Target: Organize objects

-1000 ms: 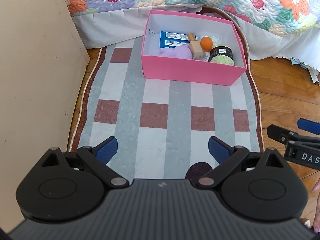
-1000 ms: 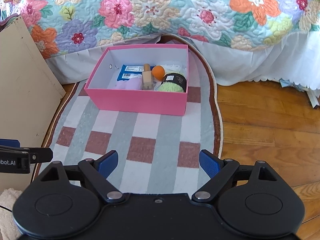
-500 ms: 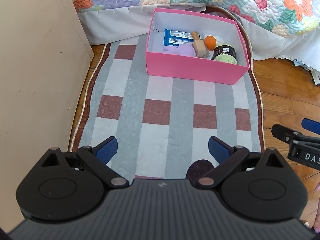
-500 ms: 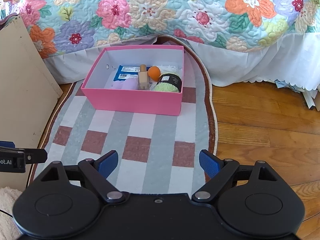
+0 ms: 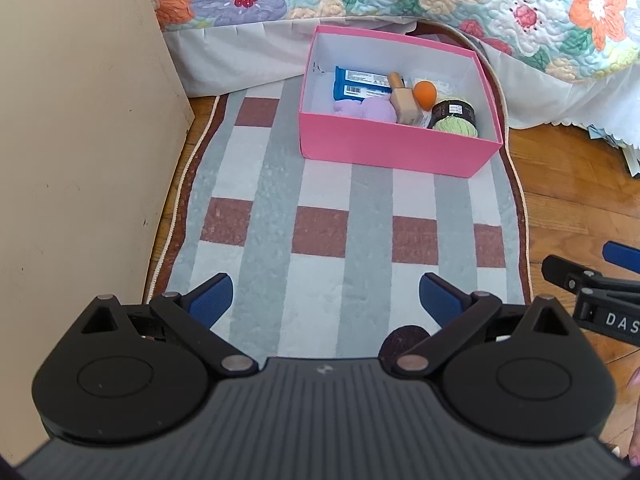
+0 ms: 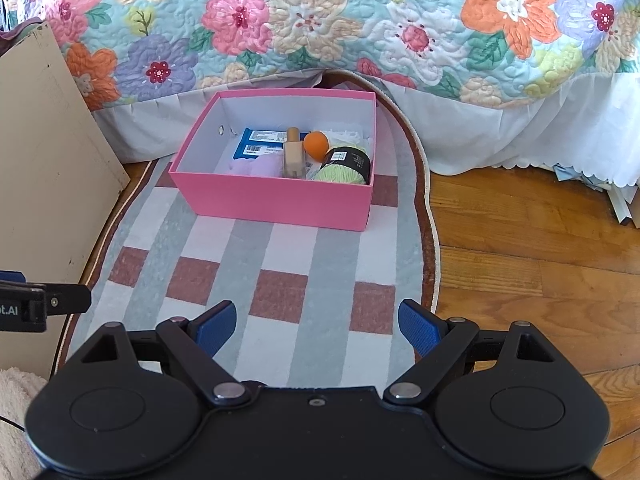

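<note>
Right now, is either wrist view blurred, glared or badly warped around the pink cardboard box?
Left wrist: pink cardboard box sharp, evenly daylit, no glare; fisheye bends the beige board. Right wrist: box equally sharp; sunlit wooden floor bright, not blown out; corners vignetted.

Both your wrist cameras look forward and down along their fingers toward the bed, well back from the pink box (image 5: 394, 152) on the striped rug (image 5: 328, 236). They share box, rug and quilt (image 6: 320, 20); your left view sits further left.
</note>
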The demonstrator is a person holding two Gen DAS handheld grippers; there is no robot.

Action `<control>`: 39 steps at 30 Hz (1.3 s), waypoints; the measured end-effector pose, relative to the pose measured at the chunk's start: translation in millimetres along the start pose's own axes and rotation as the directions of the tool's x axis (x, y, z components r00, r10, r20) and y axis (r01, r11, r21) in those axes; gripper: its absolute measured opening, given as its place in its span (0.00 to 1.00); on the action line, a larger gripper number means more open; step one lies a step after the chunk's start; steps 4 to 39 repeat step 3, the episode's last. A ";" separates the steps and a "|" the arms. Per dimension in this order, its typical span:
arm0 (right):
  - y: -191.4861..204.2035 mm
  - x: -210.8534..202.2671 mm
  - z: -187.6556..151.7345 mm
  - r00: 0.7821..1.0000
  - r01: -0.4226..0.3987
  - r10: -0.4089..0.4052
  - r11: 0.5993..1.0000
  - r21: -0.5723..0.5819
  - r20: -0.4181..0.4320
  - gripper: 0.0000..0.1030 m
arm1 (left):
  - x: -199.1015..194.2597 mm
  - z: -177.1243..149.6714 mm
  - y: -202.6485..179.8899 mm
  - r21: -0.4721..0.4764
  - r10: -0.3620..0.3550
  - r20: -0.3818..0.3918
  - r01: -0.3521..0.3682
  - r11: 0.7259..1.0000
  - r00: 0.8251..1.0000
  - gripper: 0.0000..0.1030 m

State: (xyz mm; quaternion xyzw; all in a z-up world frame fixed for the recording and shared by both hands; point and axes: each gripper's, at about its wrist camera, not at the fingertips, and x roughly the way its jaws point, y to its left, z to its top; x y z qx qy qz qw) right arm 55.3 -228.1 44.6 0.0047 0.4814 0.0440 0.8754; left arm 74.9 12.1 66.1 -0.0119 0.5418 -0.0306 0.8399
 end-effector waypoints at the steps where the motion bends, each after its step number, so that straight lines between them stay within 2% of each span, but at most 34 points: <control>1: 0.6 0.0 0.3 1.000 0.002 -0.002 1.000 -0.001 0.001 0.88 | 0.1 0.0 0.1 0.001 -0.001 -0.001 0.001 1.000 1.000 0.98; 39: 1.8 -0.1 0.6 1.000 0.003 -0.003 1.000 -0.003 0.000 0.88 | 0.4 -0.8 -0.5 0.006 0.000 -0.002 0.000 1.000 1.000 0.98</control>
